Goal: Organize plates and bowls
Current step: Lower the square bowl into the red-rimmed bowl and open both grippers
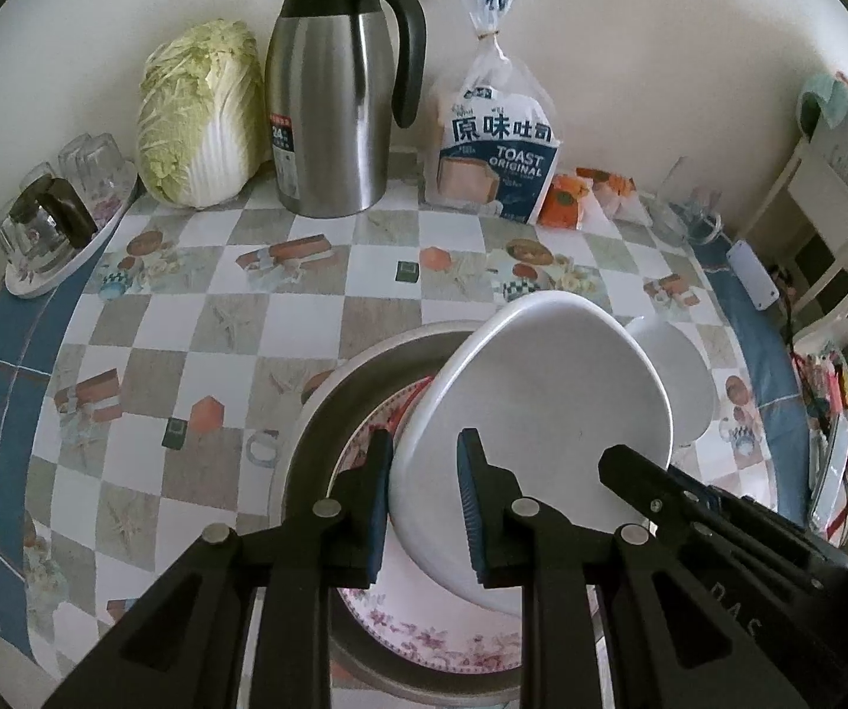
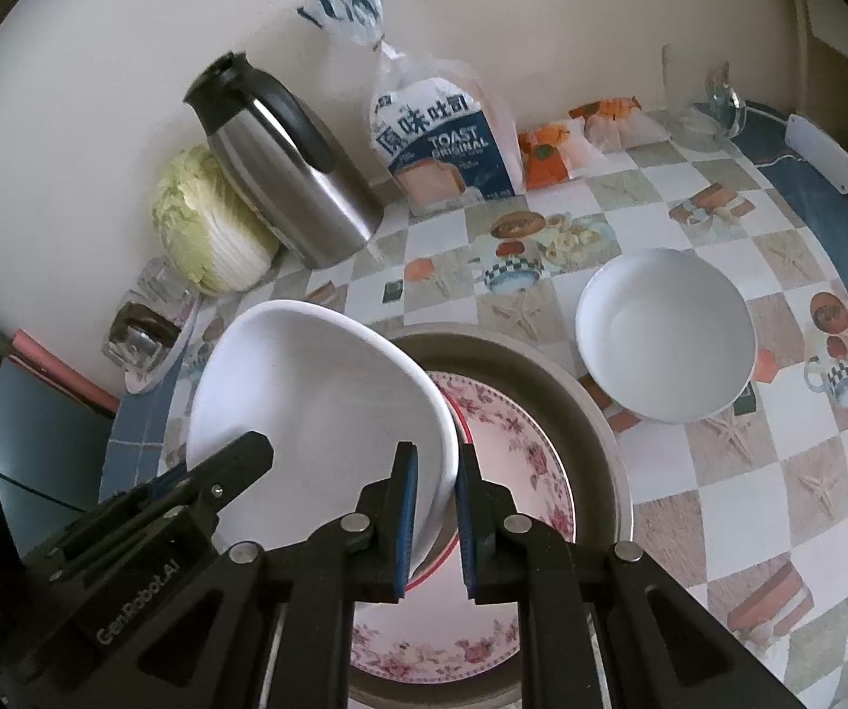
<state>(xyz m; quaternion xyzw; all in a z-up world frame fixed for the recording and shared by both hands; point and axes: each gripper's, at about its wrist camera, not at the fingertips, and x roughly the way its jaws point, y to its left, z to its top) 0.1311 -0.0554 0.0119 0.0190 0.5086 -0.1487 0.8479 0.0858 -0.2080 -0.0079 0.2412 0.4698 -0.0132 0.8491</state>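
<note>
Two claws share one white bowl (image 1: pixel 542 413): the left claw (image 1: pixel 424 502) and the right claw (image 2: pixel 435 508) each pinch opposite rims, tilting it over the floral plate (image 2: pixel 506 443) in the metal basin (image 2: pixel 589 407), likely to nest it steadily. Farther right, a second bowl (image 2: pixel 666 331) waits on the bench (image 2: pixel 778 472).

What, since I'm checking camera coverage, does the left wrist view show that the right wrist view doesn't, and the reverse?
Only the left wrist view: the outer underside of the held white bowl, and white furniture beyond the table's edge.
Only the right wrist view: that bowl's hollow inside, and the full interior of the second white bowl.
Both: the left gripper and right gripper clamped on the held bowl's rim, above the floral plate in the metal basin, plus the thermos, cabbage and toast bag.
</note>
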